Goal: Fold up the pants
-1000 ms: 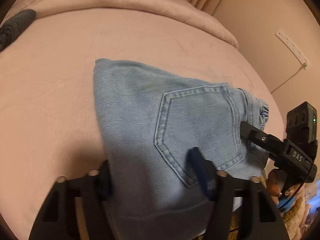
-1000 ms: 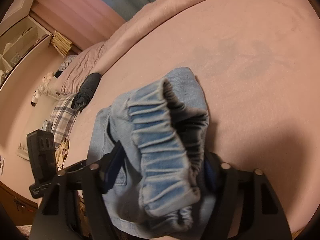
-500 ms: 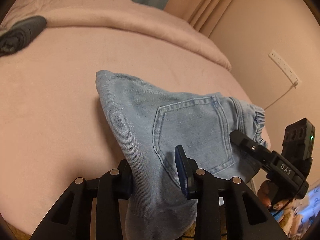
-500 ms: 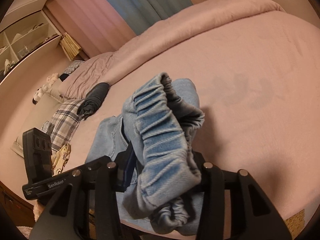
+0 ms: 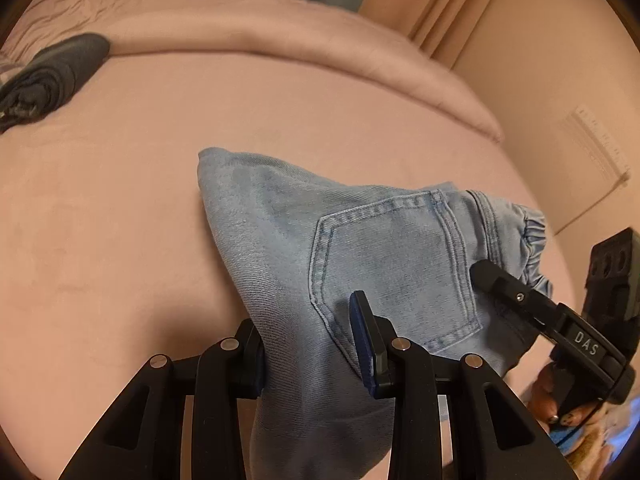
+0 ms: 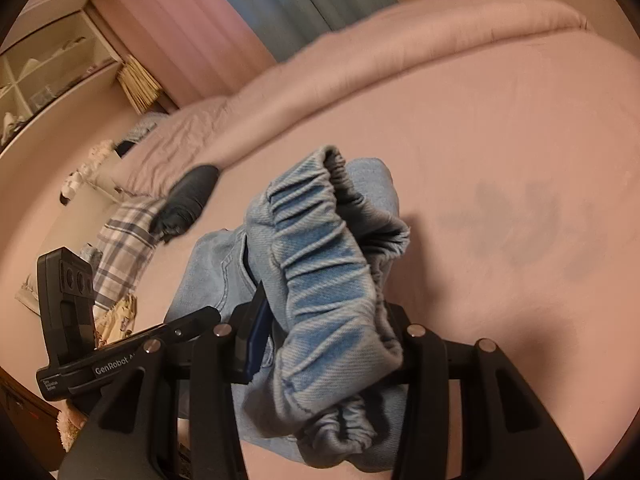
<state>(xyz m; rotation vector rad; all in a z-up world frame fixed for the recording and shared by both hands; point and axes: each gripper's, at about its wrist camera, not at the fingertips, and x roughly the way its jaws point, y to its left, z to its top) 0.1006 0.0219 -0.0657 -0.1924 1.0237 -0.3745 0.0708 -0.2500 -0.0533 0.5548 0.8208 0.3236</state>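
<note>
Light blue folded denim pants (image 5: pixel 360 248) are held above the pink bed (image 5: pixel 120 200), back pocket up. My left gripper (image 5: pixel 308 344) is shut on the folded side of the pants. My right gripper (image 6: pixel 324 332) is shut on the bunched elastic waistband (image 6: pixel 324 264). In the left wrist view the right gripper (image 5: pixel 532 300) grips the waistband end at the right. In the right wrist view the left gripper (image 6: pixel 132 356) shows at lower left. The far corner of the pants (image 5: pixel 208 160) hangs near the bed; I cannot tell if it touches.
A dark rolled garment (image 5: pixel 52 76) lies at the bed's far left, also in the right wrist view (image 6: pixel 188 200). A plaid cloth (image 6: pixel 124 240) lies beside it. A rolled pink duvet (image 5: pixel 280 36) runs along the far side. A wall stands at the right.
Both grippers have closed on the pants and lifted them off the bed. The cameras have tilted up, showing more of the curtains and duvet.
</note>
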